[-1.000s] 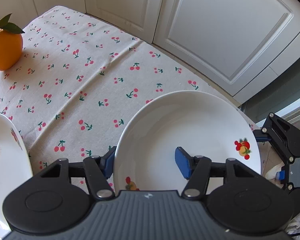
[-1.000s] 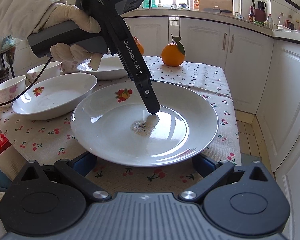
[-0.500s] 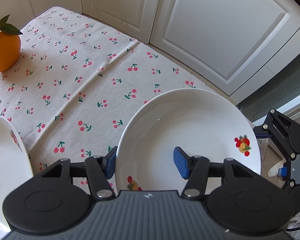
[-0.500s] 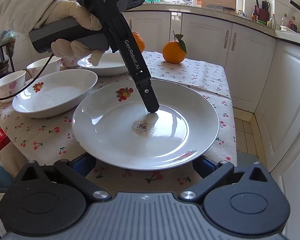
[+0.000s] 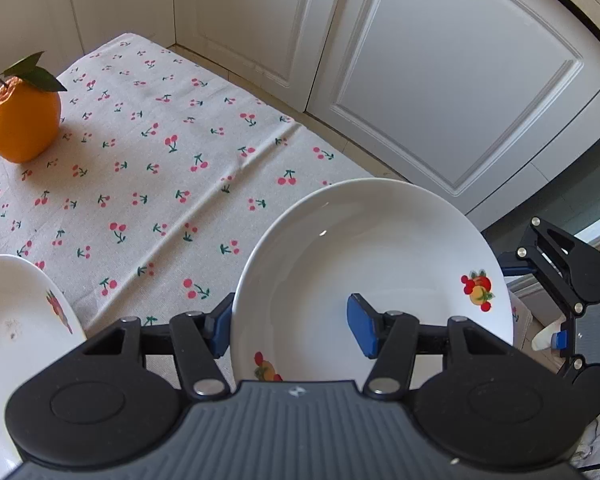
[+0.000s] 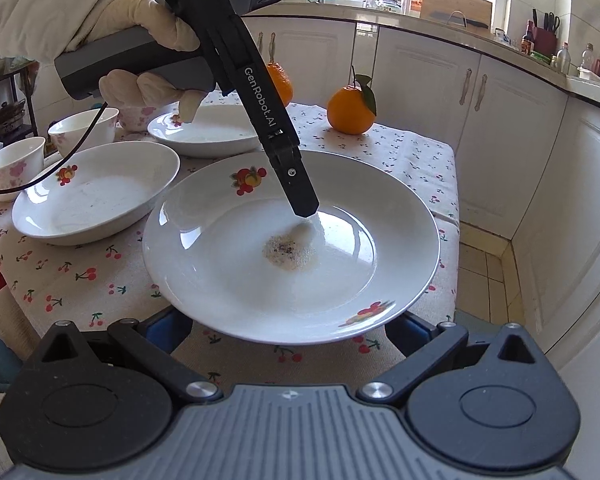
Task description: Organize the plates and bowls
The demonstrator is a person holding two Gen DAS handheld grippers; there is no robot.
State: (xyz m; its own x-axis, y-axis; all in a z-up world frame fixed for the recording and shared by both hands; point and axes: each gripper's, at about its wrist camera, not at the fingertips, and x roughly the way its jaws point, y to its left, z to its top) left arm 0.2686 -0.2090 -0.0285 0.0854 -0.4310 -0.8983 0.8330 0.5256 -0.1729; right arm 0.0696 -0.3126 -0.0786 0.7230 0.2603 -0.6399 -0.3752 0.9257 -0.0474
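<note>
The left gripper point(image 5: 290, 330) straddles the near rim of a white plate point(image 5: 364, 264) with fruit decals: one blue pad sits outside the rim at about 9 o'clock of the plate, the other inside the dish over its well. The gap between the pads looks wider than the rim, and from this angle I cannot tell whether they actually pinch it. In the right wrist view the same plate point(image 6: 292, 248) sits at the corner of the cherry-print tablecloth point(image 5: 148, 168), its near edge reaching past the cloth's edge, with a patch of crumbs point(image 6: 286, 254) at its centre. The left gripper's finger point(image 6: 296, 184) comes down from 11 o'clock to a point just above the crumbs, the tool held by a gloved left hand point(image 6: 148, 56).

The right gripper point(image 6: 288, 330) waits at 6 o'clock of the plate, its fingers spread wide, one blue pad showing under each side of the rim; contact is not visible.

At 9 o'clock of the plate lies a deep white dish point(image 6: 96, 196), close beside it. Another plate point(image 6: 208, 130) lies at 11 o'clock, and three small bowls point(image 6: 12, 166) stand at the far left. An orange with a leaf point(image 6: 350, 110) stands at 1 o'clock, with a second orange point(image 6: 280, 84) partly hidden behind the tool. White cabinets point(image 5: 440, 80) run along the far side.
</note>
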